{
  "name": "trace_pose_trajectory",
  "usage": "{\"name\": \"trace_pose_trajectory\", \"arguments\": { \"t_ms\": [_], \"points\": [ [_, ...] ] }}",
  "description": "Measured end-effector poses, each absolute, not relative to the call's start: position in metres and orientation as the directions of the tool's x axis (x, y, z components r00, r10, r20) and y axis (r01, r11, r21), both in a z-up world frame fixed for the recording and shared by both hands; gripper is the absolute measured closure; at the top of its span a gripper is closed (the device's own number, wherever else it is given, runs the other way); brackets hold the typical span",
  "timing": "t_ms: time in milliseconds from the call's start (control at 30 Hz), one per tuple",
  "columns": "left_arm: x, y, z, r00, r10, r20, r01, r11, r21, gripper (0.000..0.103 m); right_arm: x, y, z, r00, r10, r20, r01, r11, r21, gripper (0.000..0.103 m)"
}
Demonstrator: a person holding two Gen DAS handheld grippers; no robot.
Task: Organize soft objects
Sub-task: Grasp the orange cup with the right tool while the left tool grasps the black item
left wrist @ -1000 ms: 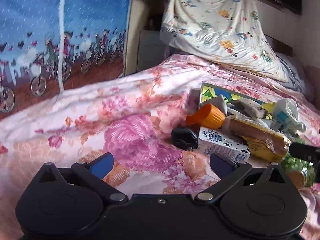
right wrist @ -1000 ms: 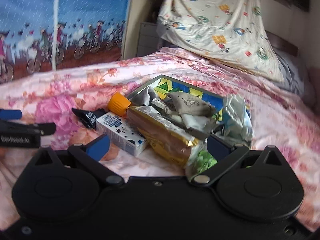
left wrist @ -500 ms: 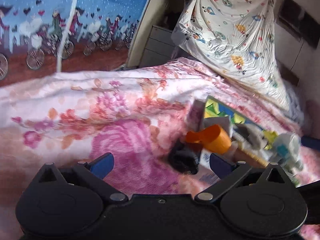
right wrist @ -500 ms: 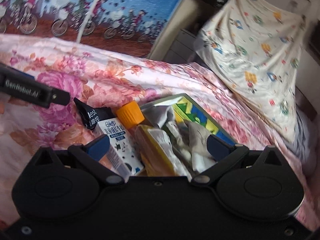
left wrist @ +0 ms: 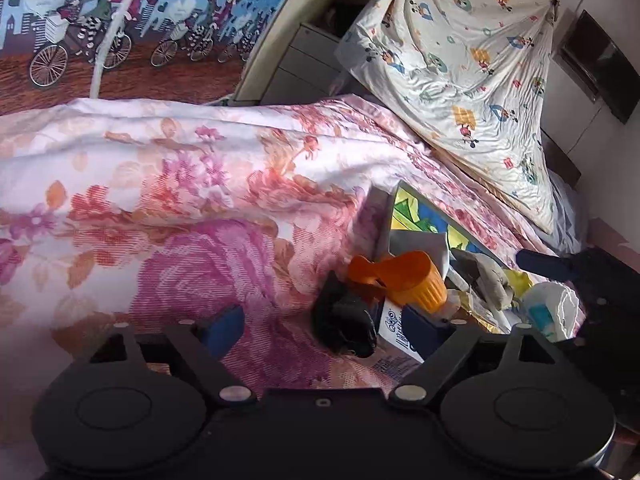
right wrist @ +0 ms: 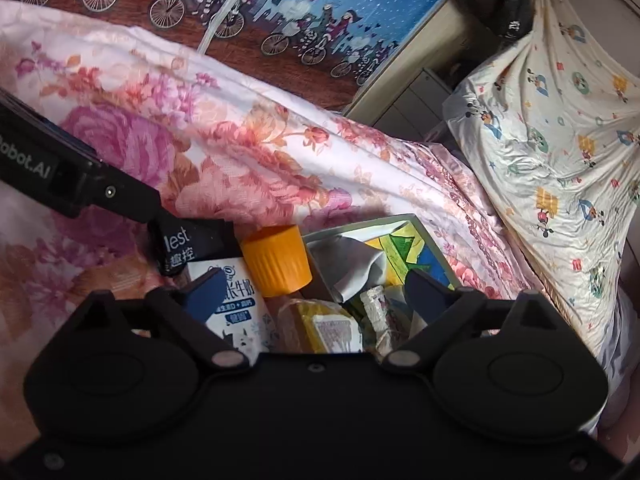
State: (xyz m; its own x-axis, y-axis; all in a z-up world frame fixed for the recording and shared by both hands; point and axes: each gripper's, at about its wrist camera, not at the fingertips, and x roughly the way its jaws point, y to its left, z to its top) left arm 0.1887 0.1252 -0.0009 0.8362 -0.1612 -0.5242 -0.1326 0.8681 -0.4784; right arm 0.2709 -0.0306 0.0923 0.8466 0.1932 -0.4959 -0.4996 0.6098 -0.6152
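Note:
A heap of items lies on the floral bedspread (left wrist: 192, 208). In the left wrist view, my left gripper (left wrist: 322, 326) has its jaws closing but still wide. A black pouch (left wrist: 346, 320) lies between the fingers, nearer the right one, with no pad pressing on it. Beside it are an orange cap (left wrist: 404, 276) and a white milk carton (left wrist: 394, 328). My right gripper (right wrist: 316, 292) hangs over the heap, jaws closing. The orange cap (right wrist: 278, 260), milk carton (right wrist: 240, 308) and a yellow packet (right wrist: 320, 328) lie between its fingers, ungripped. The black pouch (right wrist: 188, 242) lies left of them.
A colourful picture tray (left wrist: 420, 216) holds grey cloth (left wrist: 484, 276) and a crumpled white and blue packet (left wrist: 552, 312). A cartoon-print sheet (left wrist: 472, 80) hangs behind on the right, and a bicycle-print curtain (left wrist: 140, 20) on the left. My left gripper's body (right wrist: 60, 176) crosses the right view's left edge.
Both grippers have rolled and moved in on the heap. The left one now has the black pouch between its fingers. The right one has shifted over the carton and orange cap. Both jaws have narrowed slightly.

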Motion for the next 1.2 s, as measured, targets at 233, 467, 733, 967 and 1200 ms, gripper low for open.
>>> {"name": "trace_pose_trajectory", "arguments": {
  "t_ms": [233,467,733,967,1200],
  "points": [
    [0.199,0.122,-0.005,0.821,-0.197,-0.537,-0.098,0.876,-0.472,0.03,0.284,-0.024,0.085,0.833,0.204,-0.514,-0.528,0.571,-0.629,0.036],
    [0.21,0.121,-0.011,0.808,-0.214,-0.549,-0.087,0.878,-0.47,0.043,0.292,-0.022,0.081,0.813,0.212,-0.542,-0.558,0.551,-0.621,0.05],
    [0.219,0.116,-0.017,0.787,-0.225,-0.574,-0.07,0.892,-0.446,0.064,0.302,-0.022,0.077,0.788,0.227,-0.572,-0.59,0.544,-0.597,0.07],
    [0.221,0.113,-0.021,0.773,-0.243,-0.585,-0.055,0.894,-0.444,0.088,0.302,-0.02,0.072,0.78,0.24,-0.578,-0.601,0.547,-0.583,0.079],
    [0.224,0.113,-0.024,0.767,-0.258,-0.588,-0.05,0.888,-0.456,0.1,0.297,-0.021,0.071,0.788,0.242,-0.567,-0.591,0.557,-0.583,0.085]
  ]
}}
